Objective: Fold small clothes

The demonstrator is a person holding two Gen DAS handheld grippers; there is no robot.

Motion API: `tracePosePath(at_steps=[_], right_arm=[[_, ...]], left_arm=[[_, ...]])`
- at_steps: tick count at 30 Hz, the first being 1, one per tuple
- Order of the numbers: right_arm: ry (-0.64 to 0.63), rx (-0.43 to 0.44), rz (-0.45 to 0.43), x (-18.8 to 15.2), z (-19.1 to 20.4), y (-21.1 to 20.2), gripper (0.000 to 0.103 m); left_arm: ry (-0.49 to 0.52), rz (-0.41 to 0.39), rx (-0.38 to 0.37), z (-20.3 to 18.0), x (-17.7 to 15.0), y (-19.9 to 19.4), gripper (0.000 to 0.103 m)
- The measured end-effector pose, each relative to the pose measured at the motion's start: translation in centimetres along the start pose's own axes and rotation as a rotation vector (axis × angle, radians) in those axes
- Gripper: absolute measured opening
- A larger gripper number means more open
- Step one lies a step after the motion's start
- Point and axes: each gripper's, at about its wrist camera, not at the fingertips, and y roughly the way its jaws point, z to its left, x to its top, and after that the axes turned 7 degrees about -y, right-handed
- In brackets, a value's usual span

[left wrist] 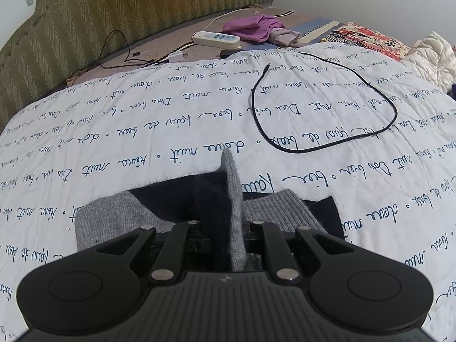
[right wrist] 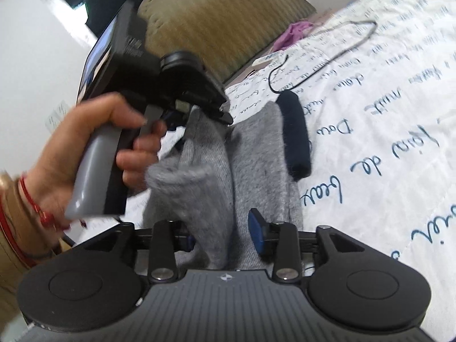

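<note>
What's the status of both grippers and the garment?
Left gripper shut on grey-and-navy knitted garment. Right gripper open, straddling it. Black cable beyond, clear.

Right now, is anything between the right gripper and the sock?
Nothing visible: the grey sock already lies between the open fingers of the right gripper, while the left gripper pinches its far end.

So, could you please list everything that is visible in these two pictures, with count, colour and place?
sock: one, grey with navy parts, on the bedspread, pinched up
bedspread: one, white with dark script, covers the bed
cable: one, black, looped on the bedspread
power strip: one, white, far side near the headboard
headboard: one, olive green, behind the bed
cloth: one, purple, beside the power strip
left gripper: one, black, shut on the sock
right gripper: one, black with blue pads, open around the sock
left hand: one, holds the left gripper's handle
</note>
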Motion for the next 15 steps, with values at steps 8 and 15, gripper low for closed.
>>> tracePosePath(at_steps=[8, 15], right_arm=[[0.011, 0.007, 0.006, -0.1, -0.1, -0.2, 0.017], [-0.008, 0.015, -0.002, -0.1, 0.0, -1.6, 0.014]], left_arm=[[0.0, -0.002, 0.001, -0.4, 0.0, 0.1, 0.012], [0.01, -0.005, 0.001, -1.1, 0.0, 0.0, 0.012]])
